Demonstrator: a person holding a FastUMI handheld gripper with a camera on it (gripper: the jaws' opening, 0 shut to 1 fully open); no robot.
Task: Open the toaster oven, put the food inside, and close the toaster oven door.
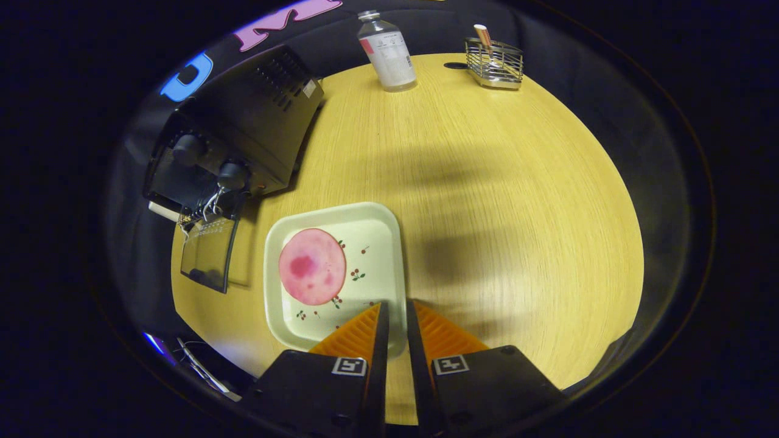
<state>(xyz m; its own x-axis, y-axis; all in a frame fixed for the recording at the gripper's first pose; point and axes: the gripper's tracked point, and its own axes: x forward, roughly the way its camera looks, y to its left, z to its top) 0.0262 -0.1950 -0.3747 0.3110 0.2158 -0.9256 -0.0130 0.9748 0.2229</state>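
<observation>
the food [312, 266], a round pink slice with a darker blotch on it, lies flat on a pale square tray [380, 226] with small cherry prints. it sits toward the tray's left half, ahead of my fingers at about eleven o'clock from them, and nothing is touching it. my gripper [397, 310] hangs over the tray's near right corner. my fingers [382, 328] are drawn close together with only a narrow slit between them, and the tray's right rim runs up through that slit; they hold nothing, and whether they press on that rim i cannot tell.

out from the tray at ten o'clock stands the toaster oven [243, 131], a dark box at the table's left edge, set at an angle. its glass door [210, 258] is dropped open and hangs down toward the tray's left side, a little apart from it. two round knobs [210, 161] show on its front.

the wooden table [487, 201] spreads wide to the right, with soft shadows across its middle. far beyond my fingers, at twelve o'clock, a clear bottle [388, 53] with a white label stands upright. at one o'clock, near the table's far edge, a wire basket [494, 64] holds a small stick-like thing.
</observation>
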